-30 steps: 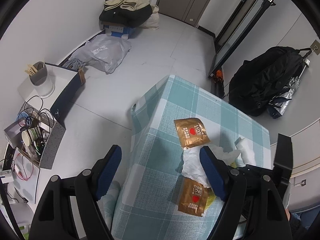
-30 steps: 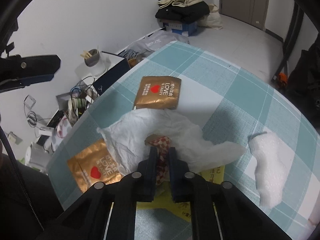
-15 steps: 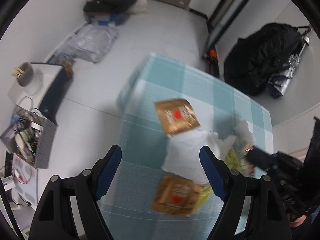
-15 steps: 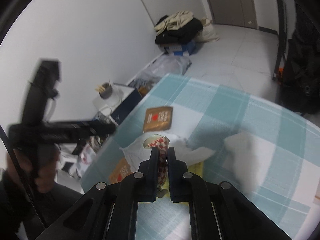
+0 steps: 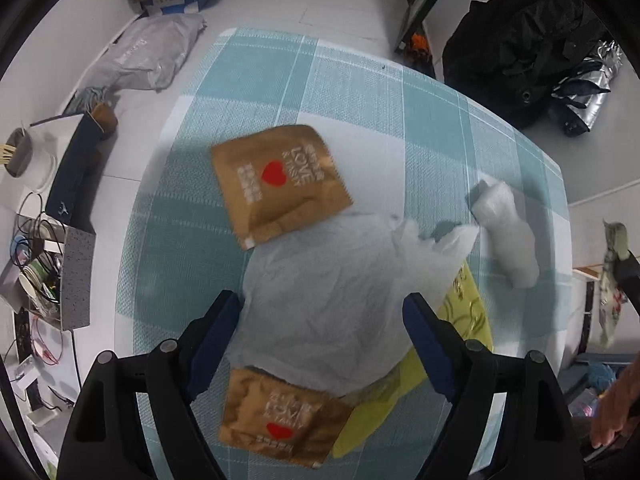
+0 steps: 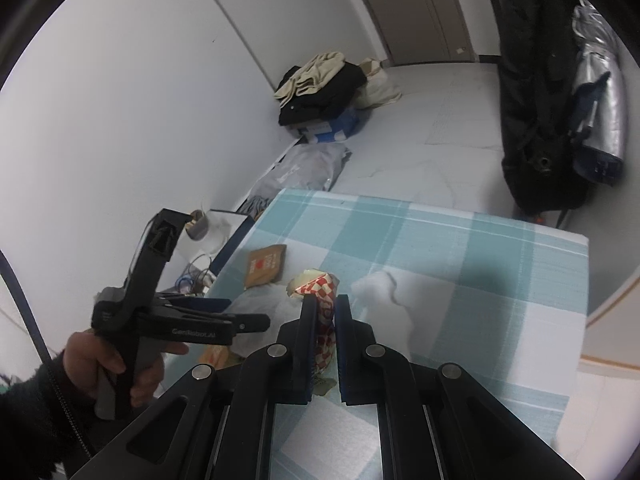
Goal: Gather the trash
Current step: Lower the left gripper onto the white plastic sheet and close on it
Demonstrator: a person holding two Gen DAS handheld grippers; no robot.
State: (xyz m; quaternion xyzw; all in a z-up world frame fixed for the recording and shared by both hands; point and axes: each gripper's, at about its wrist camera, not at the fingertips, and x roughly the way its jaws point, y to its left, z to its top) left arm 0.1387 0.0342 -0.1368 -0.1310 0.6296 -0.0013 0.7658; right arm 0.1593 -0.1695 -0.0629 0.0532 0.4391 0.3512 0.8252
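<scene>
Meanwhile we pinch the checkered wrapper (image 6: 320, 322) in our right gripper (image 6: 323, 340), clearing it away, while our left gripper (image 5: 322, 338), its jaws just widened and holding nothing, straddles the white tissue (image 5: 332, 292) to grab next.

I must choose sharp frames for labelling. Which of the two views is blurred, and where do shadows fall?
Left wrist view: motion blur smears the nearer gold foil packet and crumpled white tissue. Right wrist view: sharper; the red-and-white checkered wrapper is crisp, and a soft shadow lies on the teal checked tablecloth.

Beyond my teal-checked surface (image 5: 280, 80) I see a heap of dark and beige clothes (image 6: 320, 88) on a blue box (image 6: 332, 126), a black bag (image 5: 516, 44), a grey parcel (image 5: 154, 52), and possibly a cup of sticks (image 5: 18, 152).
</scene>
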